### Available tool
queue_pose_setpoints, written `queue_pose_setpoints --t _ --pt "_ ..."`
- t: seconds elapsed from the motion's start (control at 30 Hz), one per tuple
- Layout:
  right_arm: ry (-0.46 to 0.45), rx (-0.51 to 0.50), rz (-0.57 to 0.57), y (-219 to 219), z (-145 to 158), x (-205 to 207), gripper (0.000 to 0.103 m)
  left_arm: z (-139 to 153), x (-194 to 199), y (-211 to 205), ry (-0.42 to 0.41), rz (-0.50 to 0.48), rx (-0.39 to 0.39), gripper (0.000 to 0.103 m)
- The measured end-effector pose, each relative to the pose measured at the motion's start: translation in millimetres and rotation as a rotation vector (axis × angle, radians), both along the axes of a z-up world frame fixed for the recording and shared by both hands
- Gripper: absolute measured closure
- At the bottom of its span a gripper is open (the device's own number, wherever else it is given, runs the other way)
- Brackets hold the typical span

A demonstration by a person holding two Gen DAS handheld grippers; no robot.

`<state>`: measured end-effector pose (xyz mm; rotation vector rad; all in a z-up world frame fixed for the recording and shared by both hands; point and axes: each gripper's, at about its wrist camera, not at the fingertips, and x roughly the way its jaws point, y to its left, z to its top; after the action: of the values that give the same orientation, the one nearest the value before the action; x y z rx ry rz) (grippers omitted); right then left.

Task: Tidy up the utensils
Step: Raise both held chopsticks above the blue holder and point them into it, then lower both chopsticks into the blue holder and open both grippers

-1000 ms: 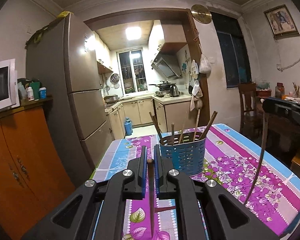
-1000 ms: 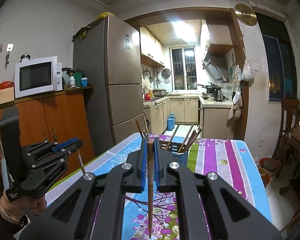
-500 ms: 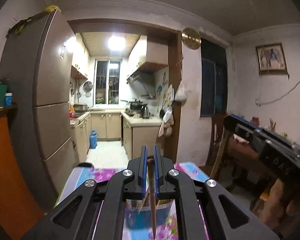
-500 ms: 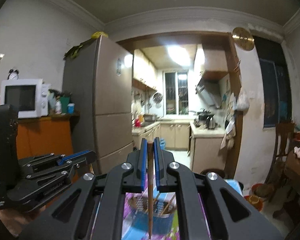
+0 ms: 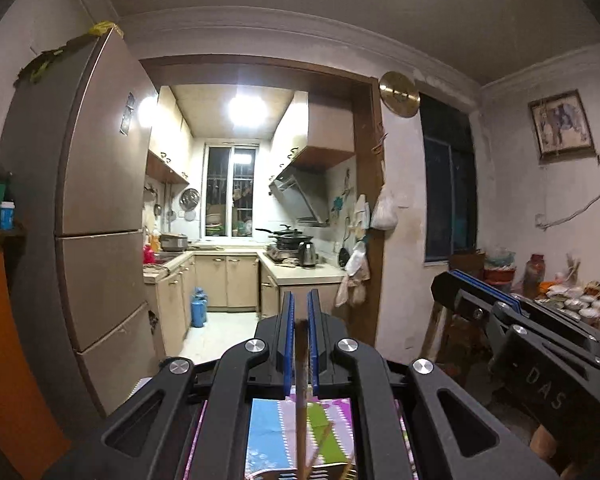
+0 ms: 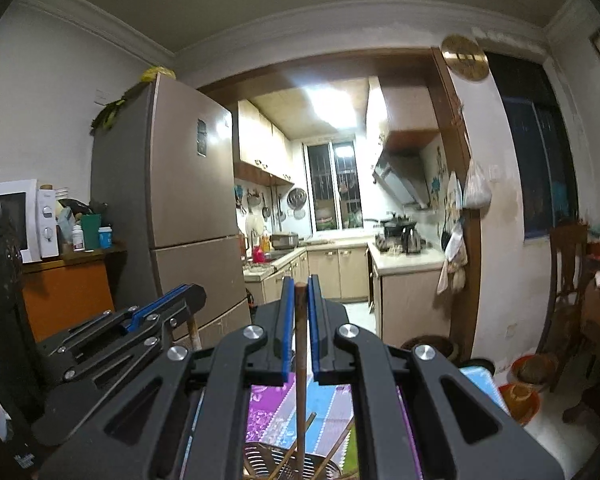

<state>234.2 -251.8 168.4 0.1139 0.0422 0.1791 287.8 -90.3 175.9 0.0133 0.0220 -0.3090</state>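
Note:
My left gripper (image 5: 300, 312) is shut on a brown wooden chopstick (image 5: 301, 400) that hangs down between the blue pads. My right gripper (image 6: 300, 292) is shut on another brown chopstick (image 6: 300, 368), also hanging straight down. Below it the rim of the slotted utensil holder (image 6: 260, 456) shows, with several chopsticks standing in it. The holder's rim barely shows at the bottom of the left wrist view (image 5: 284, 475). Each gripper shows in the other's view, the right one (image 5: 540, 344) at the right, the left one (image 6: 132, 332) at the left.
The table has a floral purple and blue striped cloth (image 6: 324, 404). A tall fridge (image 6: 172, 208) and an orange cabinet (image 6: 64, 292) with a microwave (image 6: 16, 220) stand to the left. A wooden chair (image 6: 568, 276) and a cluttered side table (image 5: 572, 296) stand to the right.
Both grippers have risen and come over the utensil holder, each still holding its chopstick. The holder has dropped from mid-view to the bottom edge of both views.

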Motion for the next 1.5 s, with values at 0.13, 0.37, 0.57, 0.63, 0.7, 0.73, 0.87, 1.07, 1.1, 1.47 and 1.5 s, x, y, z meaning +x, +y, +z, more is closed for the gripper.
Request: queue_pose_setpoints --t 0.13,0.37,0.57,0.63,0.7,0.73,0.87,1.07,1.1,1.47,1.5 --pt "0.041 0.0 -0.001 0.7 -22.2 17.2 0.098 -15.2 18.3 -1.1 0.01 0.008 0.017 0.095" --pt "0.057 -0.012 -0.004 1.4 -26.9 26.3 0.098 20.5 19.4 12.1 -0.045 -0.009 -0.045 0.095" --pt "0.078 0.005 0.005 5.2 -32.3 36.4 0.098 25.2 30.8 13.0 -0.066 -0.015 -0.068 0.095" --pt "0.084 -0.002 0.009 8.6 -35.5 38.8 0.098 10.6 39.9 12.8 -0.03 -0.021 -0.067 0.095" --pt "0.095 0.004 0.021 11.1 -39.2 40.1 0.098 -7.6 48.2 9.9 0.006 -0.008 -0.04 0.095" --pt "0.103 0.009 0.028 12.0 -41.7 41.3 0.098 -15.9 52.2 9.7 0.023 -0.003 -0.03 0.095" --pt "0.146 0.007 0.041 18.0 -59.5 46.5 0.097 -46.5 63.8 7.9 0.099 0.015 0.016 0.095" --pt "0.207 -0.038 0.061 32.4 -81.4 51.6 0.09 -80.7 78.6 15.2 0.216 0.004 0.078 0.094" --pt "0.203 -0.044 0.058 33.6 -82.0 49.7 0.078 -84.5 78.0 18.9 0.221 0.006 0.077 0.093" --pt "0.018 -0.052 -0.018 -4.6 -30.8 -29.6 0.069 -21.7 14.9 75.4 0.035 0.137 -0.019 0.071" --pt "-0.007 -0.057 -0.027 -10.3 -25.7 -45.3 0.055 -15.2 0.9 80.3 0.006 0.158 -0.019 0.064"
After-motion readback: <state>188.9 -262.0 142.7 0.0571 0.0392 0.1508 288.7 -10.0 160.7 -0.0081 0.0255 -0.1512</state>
